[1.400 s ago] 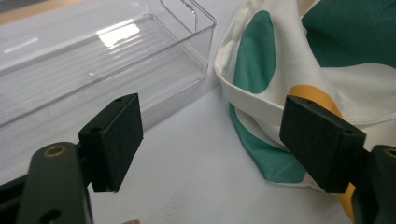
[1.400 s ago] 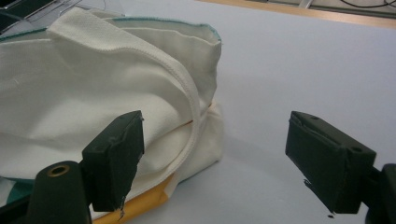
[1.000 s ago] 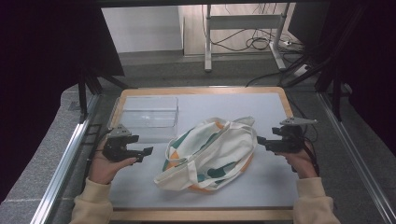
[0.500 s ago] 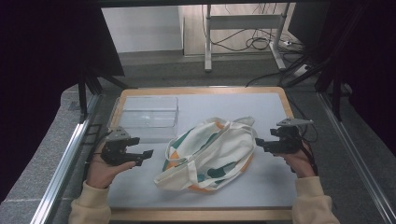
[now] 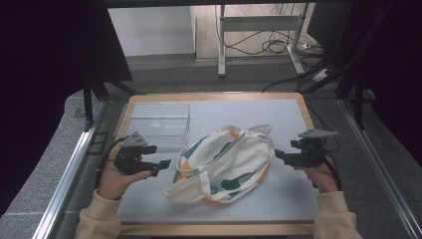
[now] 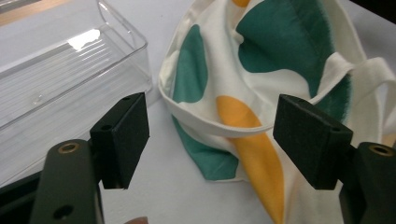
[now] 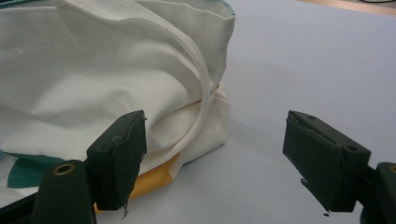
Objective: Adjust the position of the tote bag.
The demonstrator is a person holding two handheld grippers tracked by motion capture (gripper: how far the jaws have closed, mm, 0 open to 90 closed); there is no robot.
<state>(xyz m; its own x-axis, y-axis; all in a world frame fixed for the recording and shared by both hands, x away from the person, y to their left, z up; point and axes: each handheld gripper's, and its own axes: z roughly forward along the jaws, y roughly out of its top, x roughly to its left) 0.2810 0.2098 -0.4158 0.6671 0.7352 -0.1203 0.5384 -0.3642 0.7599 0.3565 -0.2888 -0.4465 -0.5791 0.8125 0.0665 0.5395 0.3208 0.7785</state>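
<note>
High view showed a cream tote bag (image 5: 226,162) with green and orange patches lying crumpled at the middle of a pale grey table (image 5: 293,119), its straps loose across the top. A clear plastic tray (image 5: 158,119) sat just behind and to the left of the bag, near the table's far left corner. The left gripper (image 5: 161,166) hovered close beside the bag's left edge, held in the person's left hand (image 5: 115,180), and the right gripper (image 5: 279,156) sat just off the bag's right edge, held in the right hand (image 5: 318,175). In the left gripper view the jaws stood wide apart with nothing between them, the bag (image 6: 261,93) lay just ahead of them and the tray (image 6: 65,79) off to one side. In the right gripper view the jaws were likewise spread and empty; the bag's white side (image 7: 102,79) lay ahead, one jaw close against the cloth, though contact could not be told
</note>
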